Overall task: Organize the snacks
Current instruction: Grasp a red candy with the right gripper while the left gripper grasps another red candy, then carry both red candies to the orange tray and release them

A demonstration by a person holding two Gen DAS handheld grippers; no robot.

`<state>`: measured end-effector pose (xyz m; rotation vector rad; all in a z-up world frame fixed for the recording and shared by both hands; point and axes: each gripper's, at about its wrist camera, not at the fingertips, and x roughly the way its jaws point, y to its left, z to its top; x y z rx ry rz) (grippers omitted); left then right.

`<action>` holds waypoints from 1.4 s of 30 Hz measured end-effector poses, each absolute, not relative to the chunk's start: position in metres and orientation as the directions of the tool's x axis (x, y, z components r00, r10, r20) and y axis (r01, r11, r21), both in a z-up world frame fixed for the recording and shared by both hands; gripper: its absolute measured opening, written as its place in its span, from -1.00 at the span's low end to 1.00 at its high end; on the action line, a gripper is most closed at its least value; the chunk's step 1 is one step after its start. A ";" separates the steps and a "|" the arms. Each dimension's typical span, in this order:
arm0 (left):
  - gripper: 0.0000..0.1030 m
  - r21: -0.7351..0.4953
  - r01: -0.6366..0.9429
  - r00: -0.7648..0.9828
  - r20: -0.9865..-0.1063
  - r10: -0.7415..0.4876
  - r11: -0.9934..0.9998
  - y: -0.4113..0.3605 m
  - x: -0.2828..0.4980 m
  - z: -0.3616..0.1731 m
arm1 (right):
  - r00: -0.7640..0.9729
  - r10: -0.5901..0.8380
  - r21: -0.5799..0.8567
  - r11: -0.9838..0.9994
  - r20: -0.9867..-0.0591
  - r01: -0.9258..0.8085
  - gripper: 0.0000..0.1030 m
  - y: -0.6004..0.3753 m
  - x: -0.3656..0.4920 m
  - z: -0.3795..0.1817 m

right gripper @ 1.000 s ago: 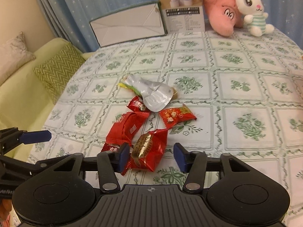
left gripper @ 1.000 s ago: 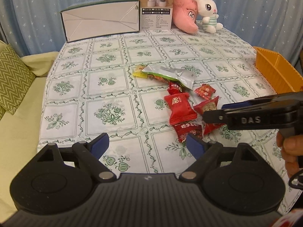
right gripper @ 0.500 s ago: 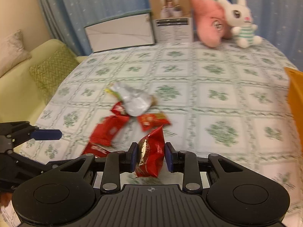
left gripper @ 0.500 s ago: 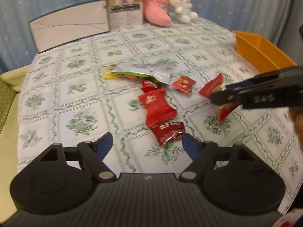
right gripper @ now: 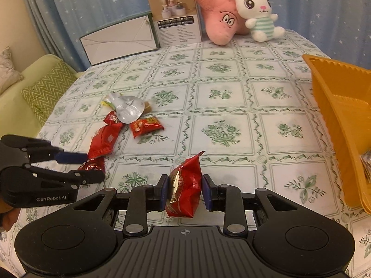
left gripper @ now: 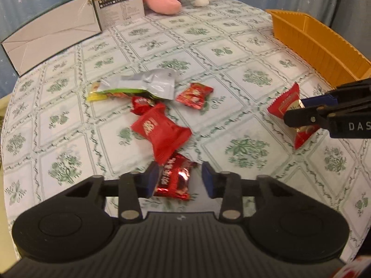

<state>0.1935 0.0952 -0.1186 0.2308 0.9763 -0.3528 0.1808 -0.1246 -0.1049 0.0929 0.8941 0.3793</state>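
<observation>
My right gripper (right gripper: pixel 185 191) is shut on a red snack packet (right gripper: pixel 185 191) and holds it above the tablecloth; it also shows in the left wrist view (left gripper: pixel 299 113) with the packet (left gripper: pixel 284 104). My left gripper (left gripper: pixel 178 180) is open around a shiny dark-red snack packet (left gripper: pixel 174 178) lying on the table, the left pad near it, the right pad apart. It also shows in the right wrist view (right gripper: pixel 80 165). Beyond lie a larger red packet (left gripper: pixel 160 132), two small red packets (left gripper: pixel 194 95) and a silver bag (left gripper: pixel 143 85).
An orange bin (right gripper: pixel 338 113) stands at the right edge, also in the left wrist view (left gripper: pixel 317 37). A white box (left gripper: pixel 51 32), a product box (left gripper: pixel 118 2) and two plush toys (right gripper: pixel 238 16) line the far edge. A green sofa (right gripper: pixel 39 90) is left.
My left gripper moved forward and narrowed around the shiny dark-red packet. My right gripper closed on its red packet, lifted it and carried it right toward the orange bin.
</observation>
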 end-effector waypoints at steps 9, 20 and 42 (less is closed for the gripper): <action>-0.57 0.002 0.273 0.501 -0.854 -0.141 0.962 0.095 0.193 -0.115 | 0.574 0.382 0.263 0.923 -0.724 -0.282 -0.40 -0.131 0.177 -0.095; -0.58 -0.044 0.217 0.564 -0.809 -0.162 0.975 0.062 0.160 -0.070 | 0.619 0.372 0.269 0.928 -0.691 -0.257 -0.40 -0.162 0.155 -0.066; -0.58 -0.183 0.336 0.609 -0.706 -0.362 0.924 -0.092 0.134 0.006 | 0.747 0.223 0.266 0.962 -0.627 -0.064 -0.40 -0.303 0.111 -0.005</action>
